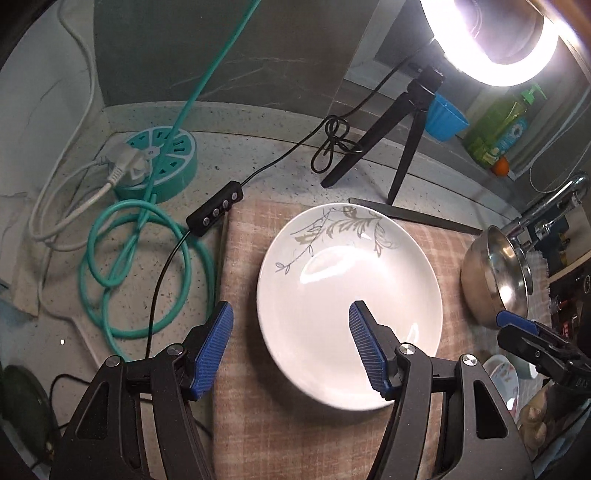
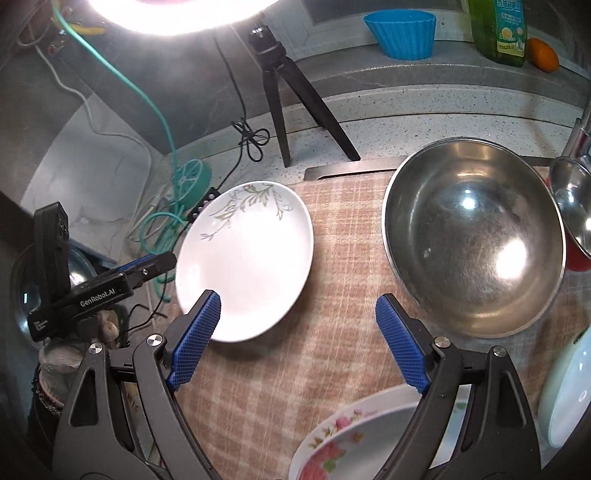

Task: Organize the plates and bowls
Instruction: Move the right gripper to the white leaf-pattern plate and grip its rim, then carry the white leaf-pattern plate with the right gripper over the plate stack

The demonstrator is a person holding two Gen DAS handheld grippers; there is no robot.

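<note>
Resting plate: round white ceramic plate with a grey leaf pattern [image 1: 349,284] lies flat on the beige checked cloth [image 2: 295,369]
Bowl: large stainless steel bowl [image 2: 474,240] on the same cloth, well apart from the plate
Floral plate: white plate with pink flowers [image 2: 343,439] at the cloth's near edge
Left gripper [image 1: 291,350]: spread, empty, above the plate's near-left rim
Right gripper [image 2: 297,339]: spread, empty, over bare cloth
Surface: speckled grey stone counter [image 1: 266,162]
Room: lit ring light on a black tripod [image 1: 402,129], round teal power strip [image 1: 160,162], green soap bottle [image 2: 498,29]
</note>
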